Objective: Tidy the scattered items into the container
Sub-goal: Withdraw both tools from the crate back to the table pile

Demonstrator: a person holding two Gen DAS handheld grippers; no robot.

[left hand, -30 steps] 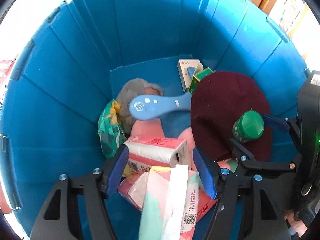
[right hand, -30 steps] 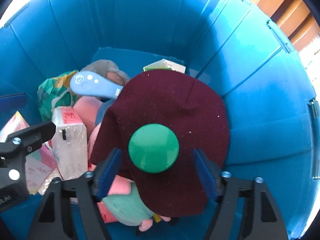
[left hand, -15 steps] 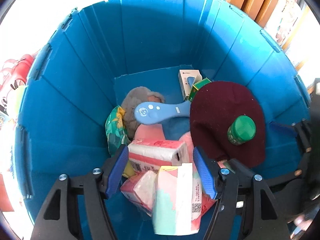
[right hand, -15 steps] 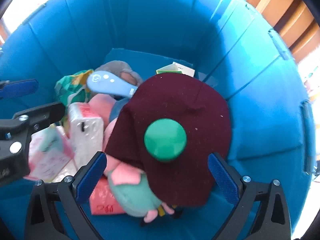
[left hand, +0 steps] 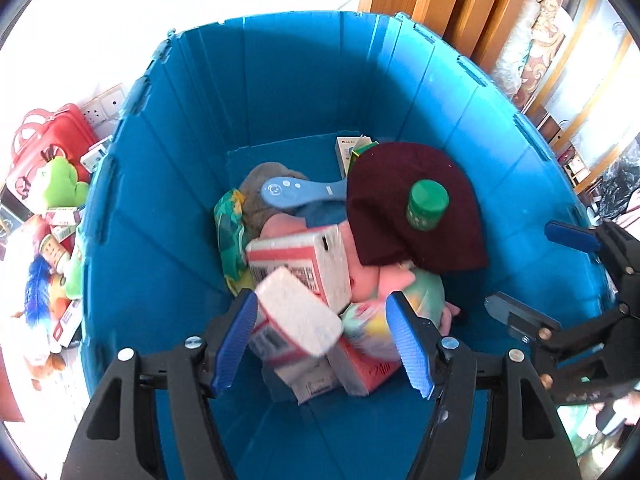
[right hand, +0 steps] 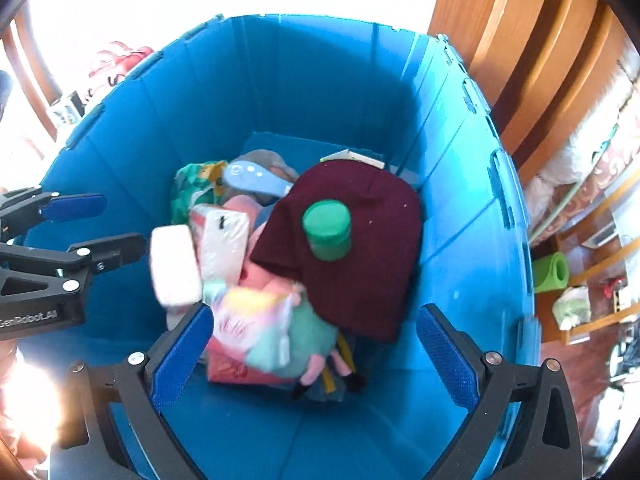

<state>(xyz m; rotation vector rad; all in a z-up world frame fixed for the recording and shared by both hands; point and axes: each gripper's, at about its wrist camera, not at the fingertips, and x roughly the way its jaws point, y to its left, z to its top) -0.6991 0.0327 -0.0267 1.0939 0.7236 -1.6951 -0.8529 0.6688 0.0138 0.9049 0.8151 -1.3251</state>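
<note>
Green-capped jar [right hand: 327, 230] stands on maroon cap [right hand: 360, 256] in blue container [right hand: 460, 216], ahead of right tool [right hand: 320, 354], just opened, empty. Left tool [left hand: 322, 340] released. Risk: jar tips on soft cloth.

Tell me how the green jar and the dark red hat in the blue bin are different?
The green jar is bright green and looks hard and round; the dark red hat looks soft and lies flat. The jar is the smaller one; the hat spreads out wide. The jar sits on top, and the hat lies under it, draped over the other things. Both are inside the blue bin, and no gripper touches either.
</note>
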